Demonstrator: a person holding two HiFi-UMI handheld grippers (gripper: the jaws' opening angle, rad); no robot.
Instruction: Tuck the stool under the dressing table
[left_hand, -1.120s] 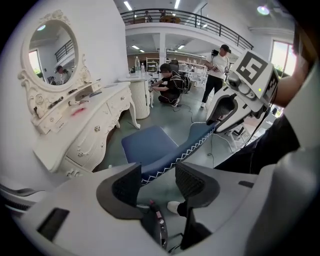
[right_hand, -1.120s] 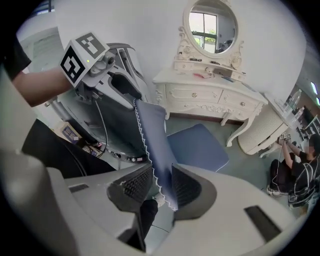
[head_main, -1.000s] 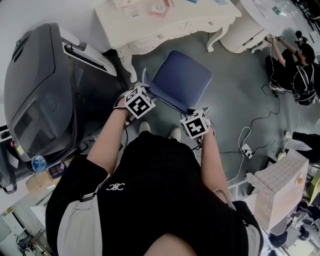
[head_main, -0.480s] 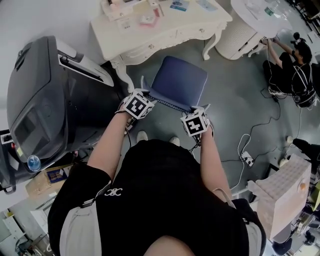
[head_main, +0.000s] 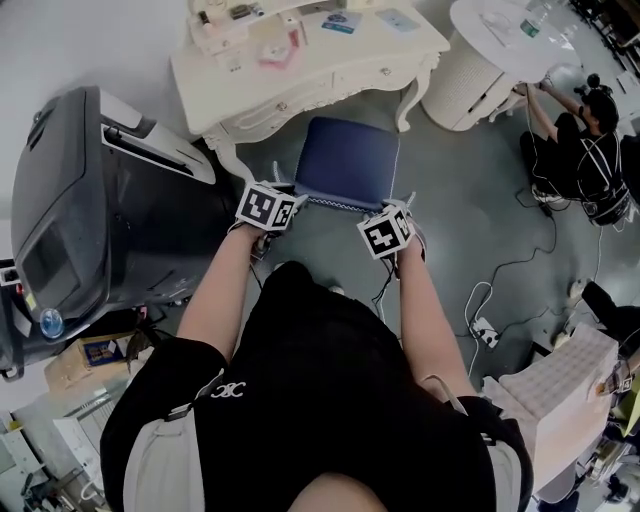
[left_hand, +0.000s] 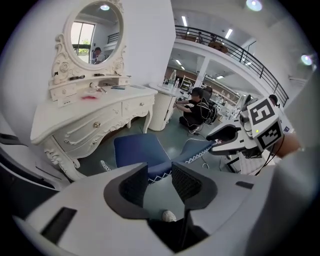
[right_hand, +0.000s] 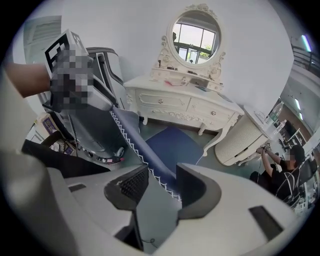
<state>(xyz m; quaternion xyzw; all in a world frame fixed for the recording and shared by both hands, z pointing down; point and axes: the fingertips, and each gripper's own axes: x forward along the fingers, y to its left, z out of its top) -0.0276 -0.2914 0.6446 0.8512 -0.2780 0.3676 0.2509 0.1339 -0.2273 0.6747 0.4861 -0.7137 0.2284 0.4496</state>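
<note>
Shoved further in since a second ago: square navy padded stool (head_main: 345, 160), seat front now right at the carved cream dressing table (head_main: 390, 55). Left gripper (left_hand: 160, 172) just narrowing yet unclamped, zigzag-stitched backrest rim (left_hand: 200, 147) at its tips. Right gripper (right_hand: 162, 177) just widening, released, same rim loose between ribbed black pads.

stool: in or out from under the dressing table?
Out: nearly the whole seat of the stool shows in front of the dressing table.
</note>
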